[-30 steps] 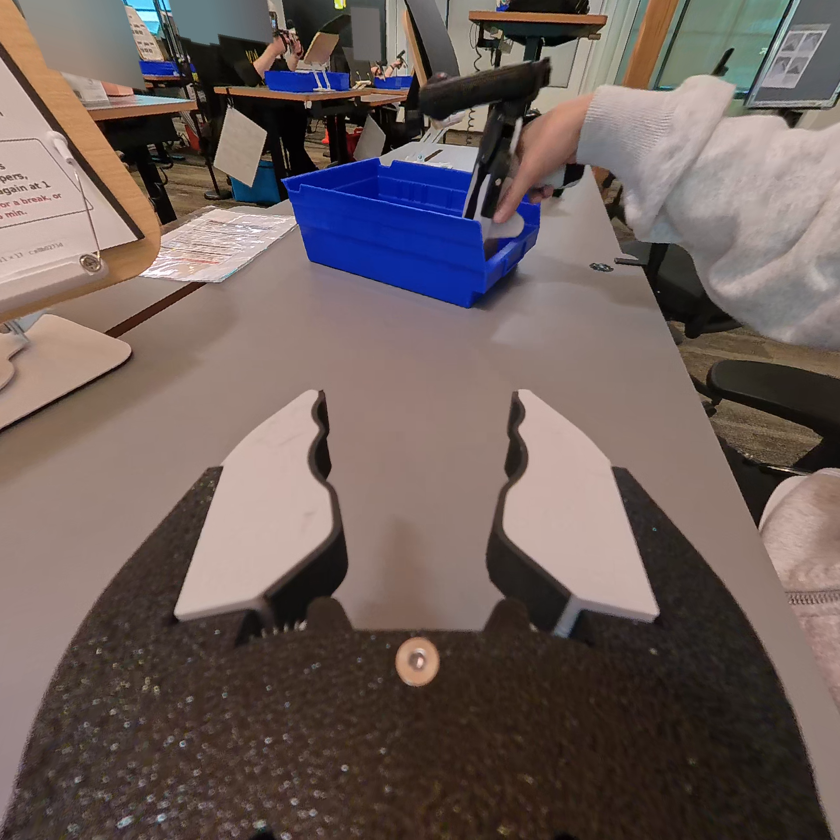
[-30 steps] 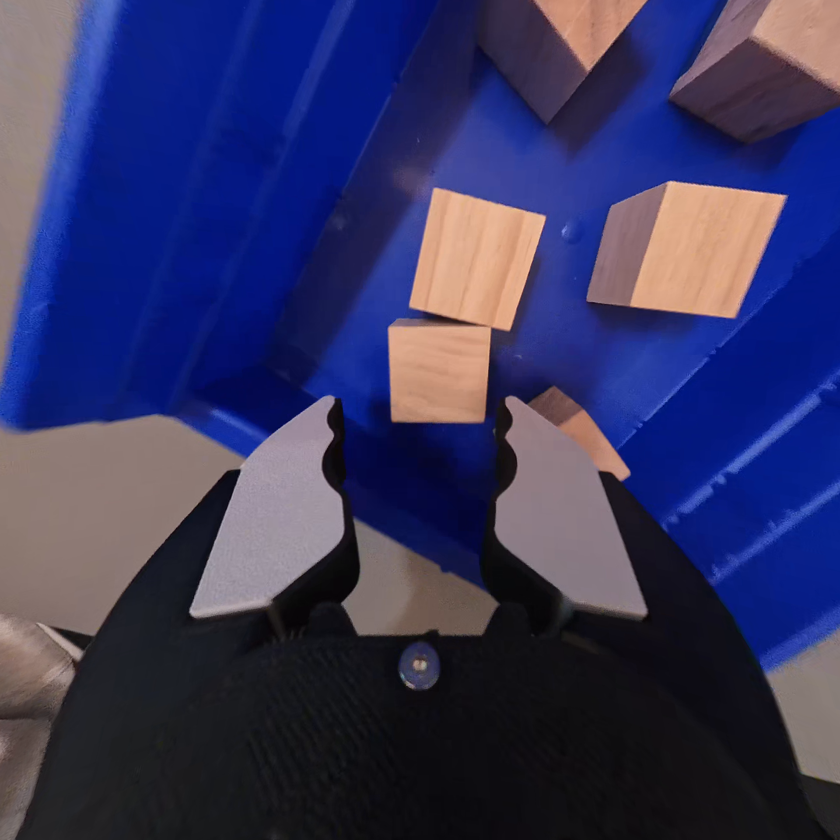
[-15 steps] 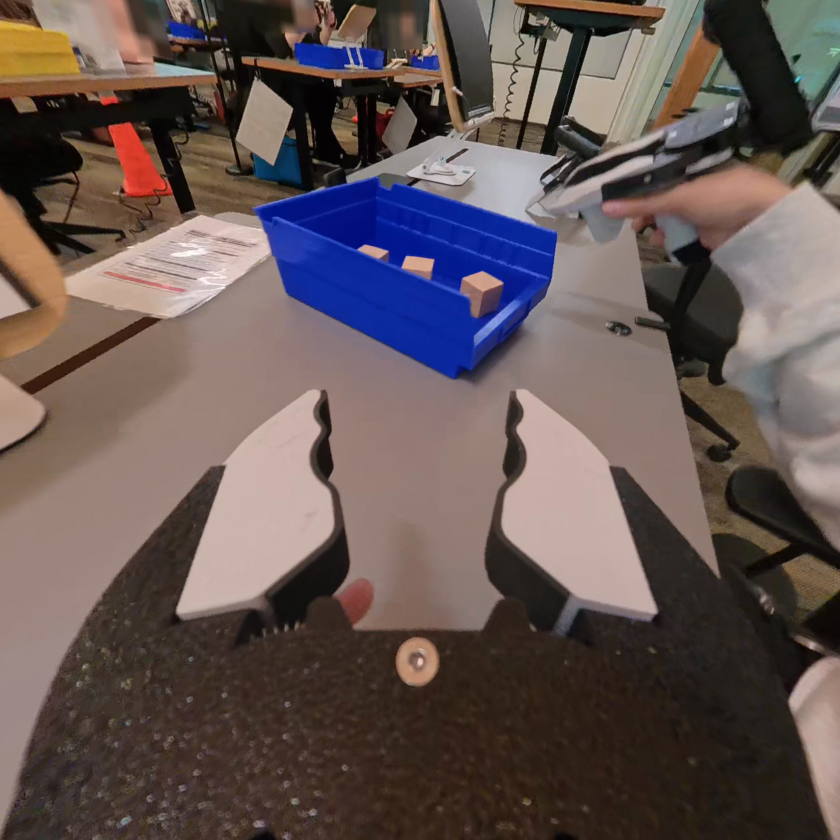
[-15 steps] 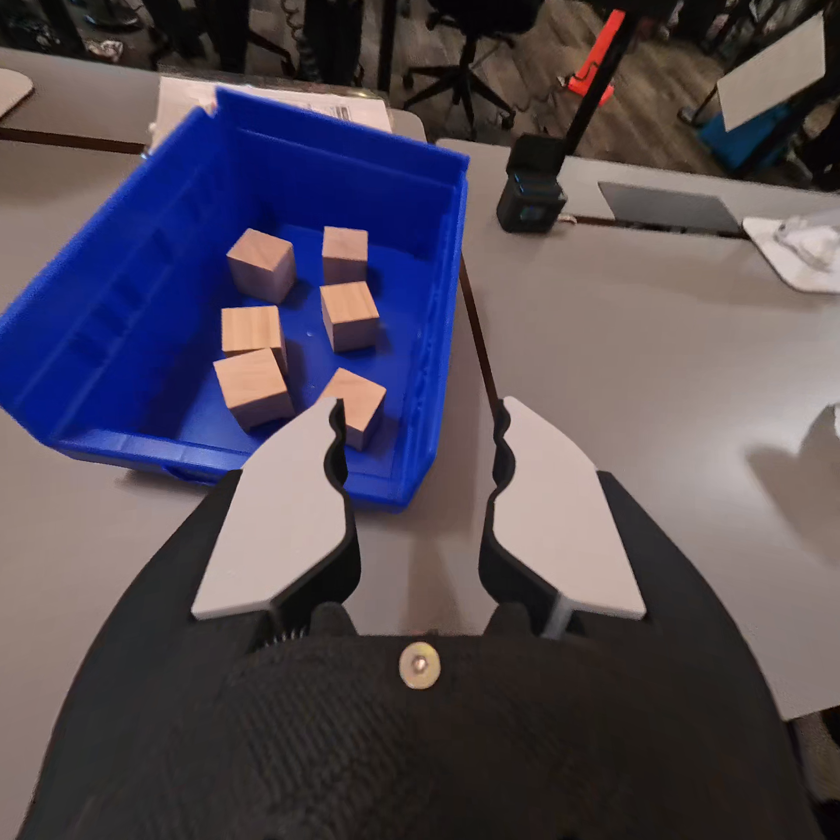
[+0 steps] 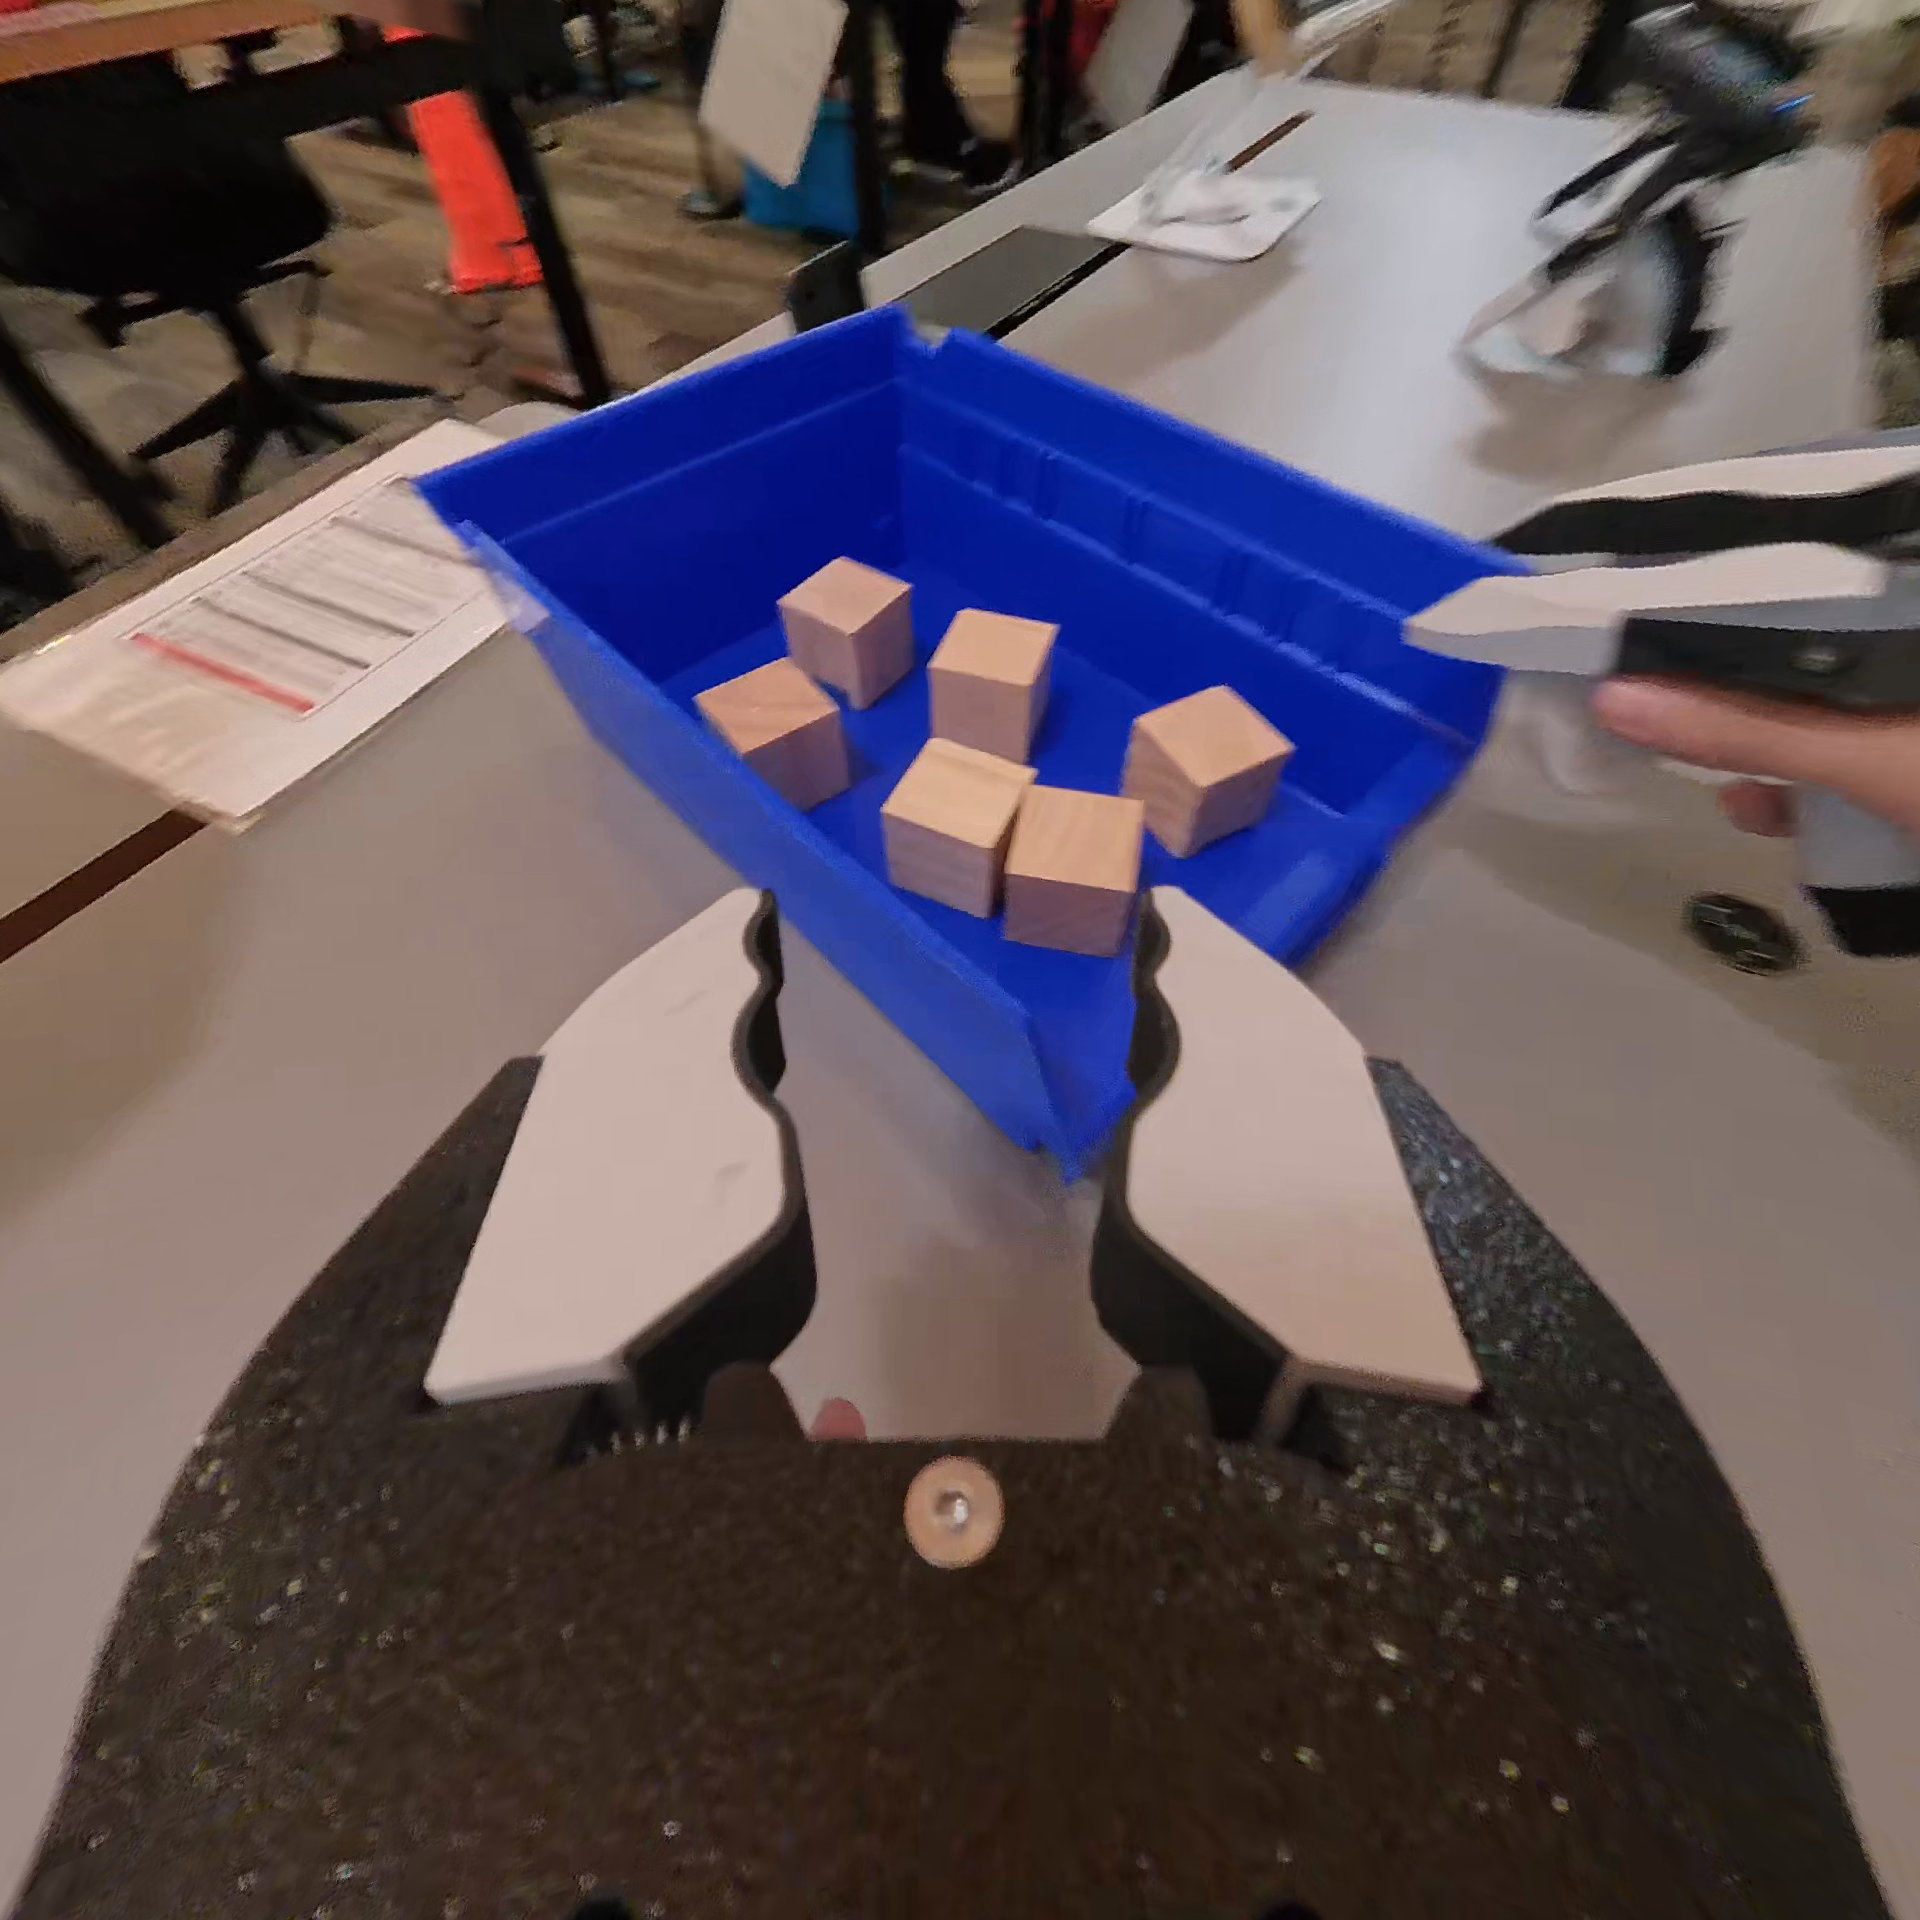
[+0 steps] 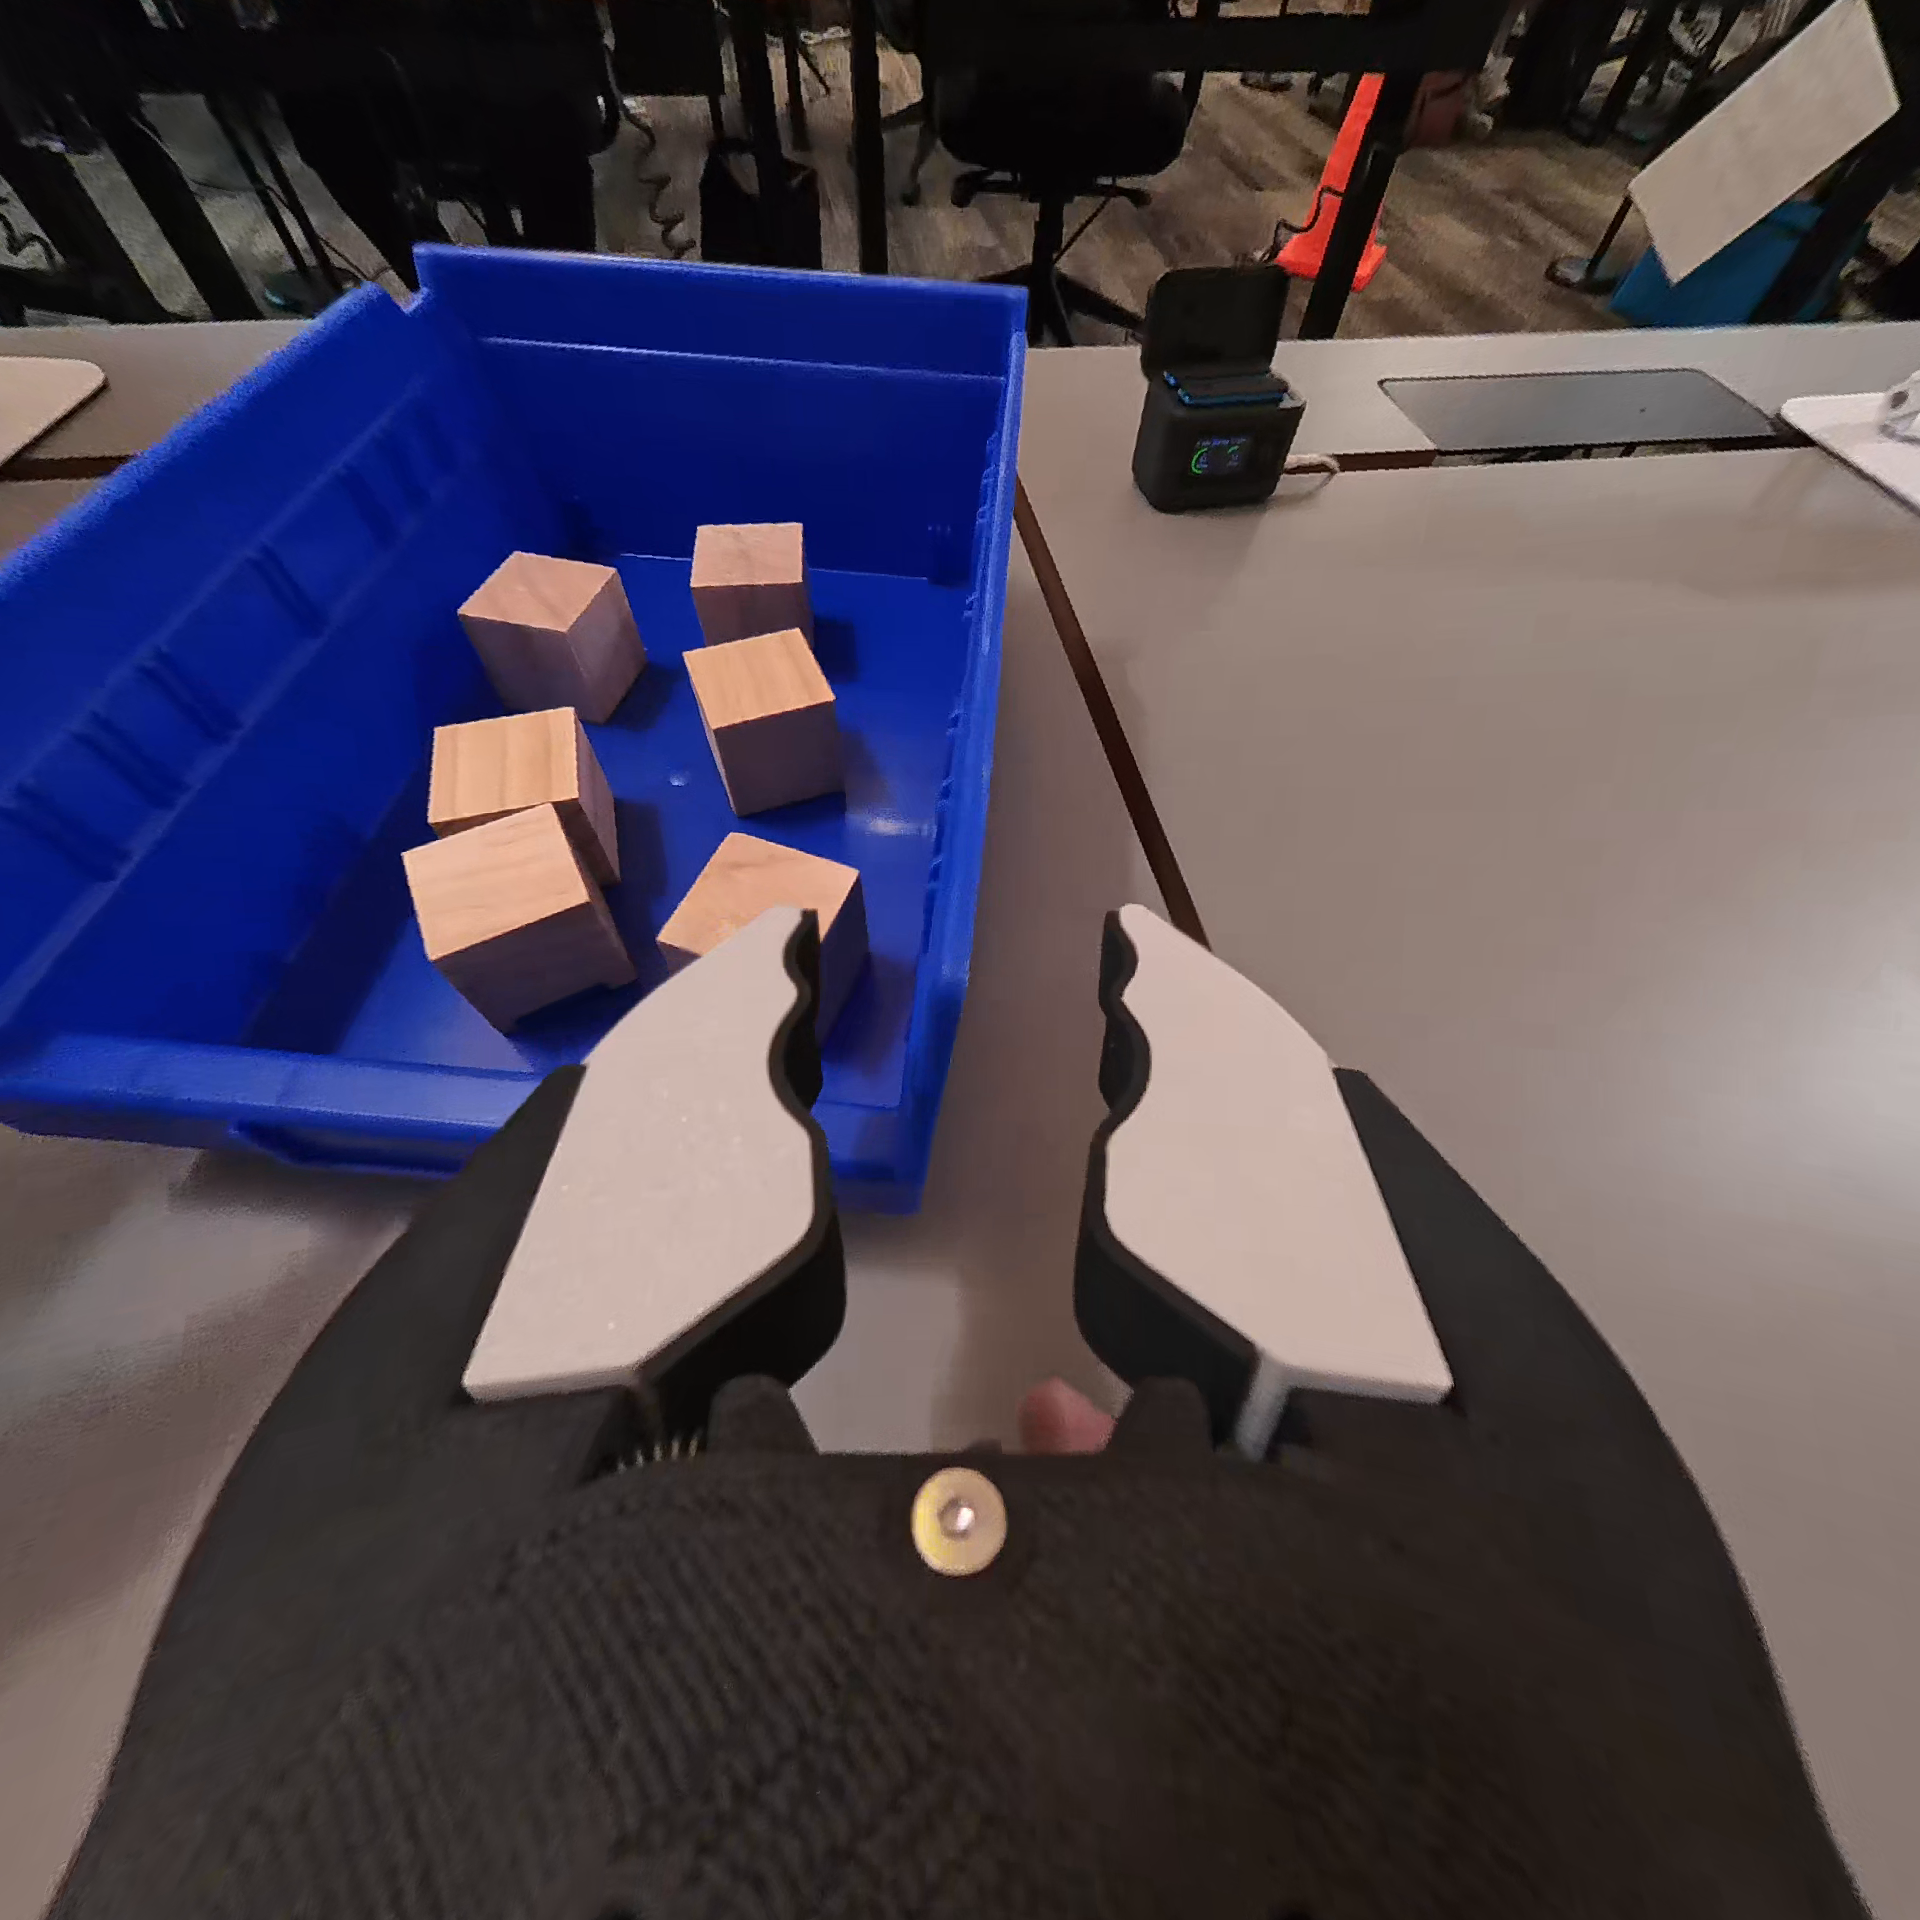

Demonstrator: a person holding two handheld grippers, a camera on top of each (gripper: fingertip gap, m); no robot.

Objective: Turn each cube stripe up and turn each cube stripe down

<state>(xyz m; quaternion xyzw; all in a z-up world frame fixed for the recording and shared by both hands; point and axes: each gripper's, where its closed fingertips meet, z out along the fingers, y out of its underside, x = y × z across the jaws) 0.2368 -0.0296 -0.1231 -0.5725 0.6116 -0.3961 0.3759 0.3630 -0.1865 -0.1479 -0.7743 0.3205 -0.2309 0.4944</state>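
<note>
We hold the left gripper (image 5: 956,935) with its flat grey fingers (image 5: 623,1195) spread apart and nothing between them, above the near corner of the blue plastic bin (image 5: 914,997). Just ahead of its tips, six plain wooden cubes (image 5: 1070,868) sit on the bin's smooth floor, sharp-edged with fine grain; two of them touch side to side. We cannot make out a stripe on any face.

Our right gripper (image 6: 956,935) is likewise parted and empty, its wavy-edged black pads over the grey tabletop (image 6: 1507,831) just beside the bin's ribbed wall (image 6: 971,727). The cubes (image 6: 764,732) lie ahead to its left, the nearest partly hidden behind its left finger. Farther ahead to the right stands a small black boxy device (image 6: 1216,416).
</note>
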